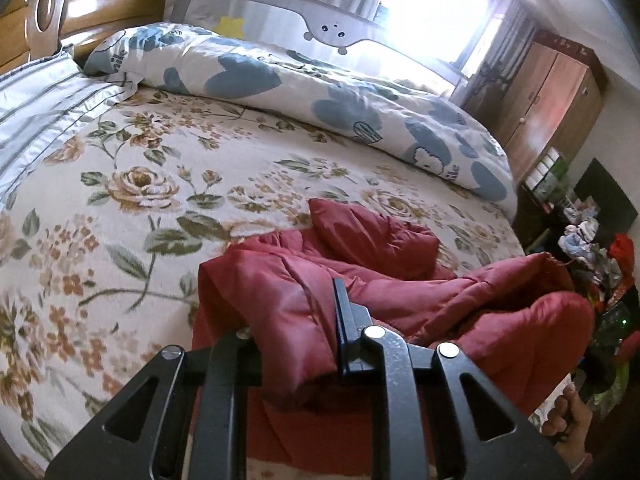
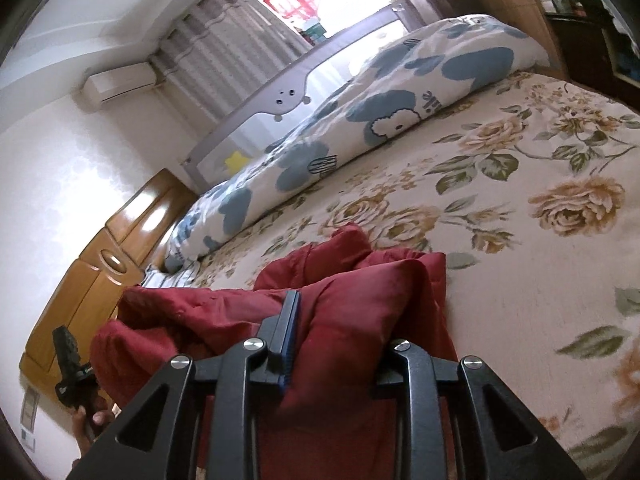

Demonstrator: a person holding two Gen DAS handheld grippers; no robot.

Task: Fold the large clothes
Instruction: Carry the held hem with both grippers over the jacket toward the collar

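Observation:
A dark red puffer jacket [image 1: 400, 280] lies bunched on the floral bedspread [image 1: 140, 200] near the bed's front edge. My left gripper [image 1: 296, 332] is shut on a fold of the jacket; only its right finger shows, the other is buried in fabric. In the right wrist view the jacket [image 2: 352, 300] fills the lower middle, and my right gripper [image 2: 340, 340] is shut on another fold of it, its right finger hidden by the cloth. The left gripper [image 2: 74, 364] shows small at the lower left of the right wrist view.
A rolled blue-flowered duvet [image 1: 320, 88] lies along the far side by a grey bed rail [image 1: 340, 32]. A striped pillow [image 1: 44, 96] and a wooden headboard [image 1: 100, 4] are at the left. A wooden wardrobe [image 1: 552, 92] and cluttered shelves [image 1: 592, 248] stand beyond the bed's right edge.

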